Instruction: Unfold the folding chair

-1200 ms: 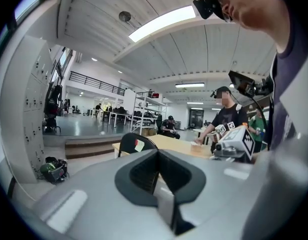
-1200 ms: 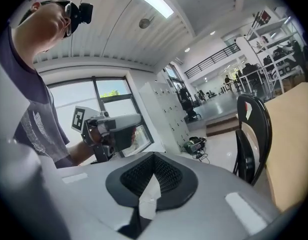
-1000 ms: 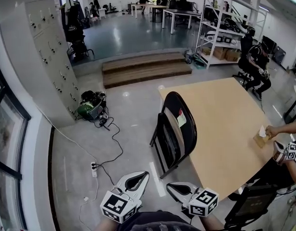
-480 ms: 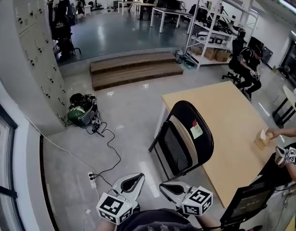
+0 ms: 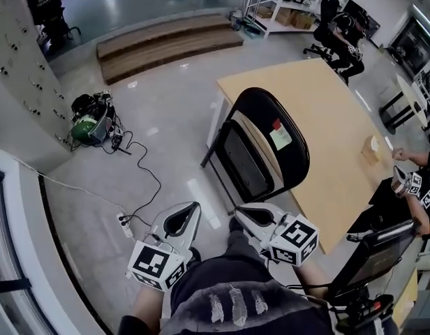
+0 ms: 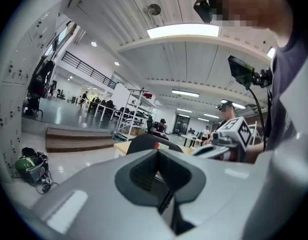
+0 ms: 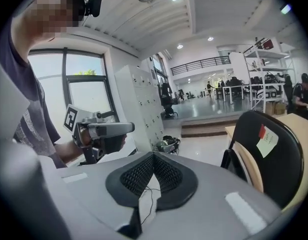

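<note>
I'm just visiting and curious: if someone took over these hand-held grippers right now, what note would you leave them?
The left hand-held gripper is shut and empty, short of the chair.
The right hand-held gripper is shut and empty too, also short of it.
The folding chair stands folded at the side of the wooden table.
Done: nothing yet.
Left: open the jaws, grip the chair and unfold it.

left gripper, right gripper, nearer folding chair
</note>
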Demonstrator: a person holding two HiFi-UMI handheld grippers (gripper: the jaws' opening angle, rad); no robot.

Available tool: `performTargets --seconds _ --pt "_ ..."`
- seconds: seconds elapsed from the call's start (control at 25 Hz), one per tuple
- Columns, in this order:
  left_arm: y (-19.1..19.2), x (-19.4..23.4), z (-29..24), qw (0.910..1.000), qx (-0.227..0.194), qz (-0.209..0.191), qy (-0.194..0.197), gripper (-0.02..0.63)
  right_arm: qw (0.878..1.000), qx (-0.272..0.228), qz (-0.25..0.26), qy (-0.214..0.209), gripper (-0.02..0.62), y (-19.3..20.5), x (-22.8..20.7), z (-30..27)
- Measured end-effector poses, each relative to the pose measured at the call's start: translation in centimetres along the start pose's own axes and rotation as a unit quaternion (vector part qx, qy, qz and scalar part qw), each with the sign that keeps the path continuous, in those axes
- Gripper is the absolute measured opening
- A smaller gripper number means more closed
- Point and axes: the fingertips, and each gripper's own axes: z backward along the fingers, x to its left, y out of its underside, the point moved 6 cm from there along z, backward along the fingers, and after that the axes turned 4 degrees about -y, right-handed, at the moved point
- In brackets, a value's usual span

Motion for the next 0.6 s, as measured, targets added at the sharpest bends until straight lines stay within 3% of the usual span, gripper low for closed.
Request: performTargets --seconds 0.32,0.6 --pt "1.0 -1.2 -7.7 0.9991 0.042 0.003 0.003 0.000 0.999 -0.008 0.005 0.049 0.002 -2.0 -10.0 3.3" --pt "3.7 -2.2 -16.8 0.9953 0.094 -0.004 0.020 0.000 0.983 -0.028 0.032 0.176 0.003 -3.9 -19.8 7.4"
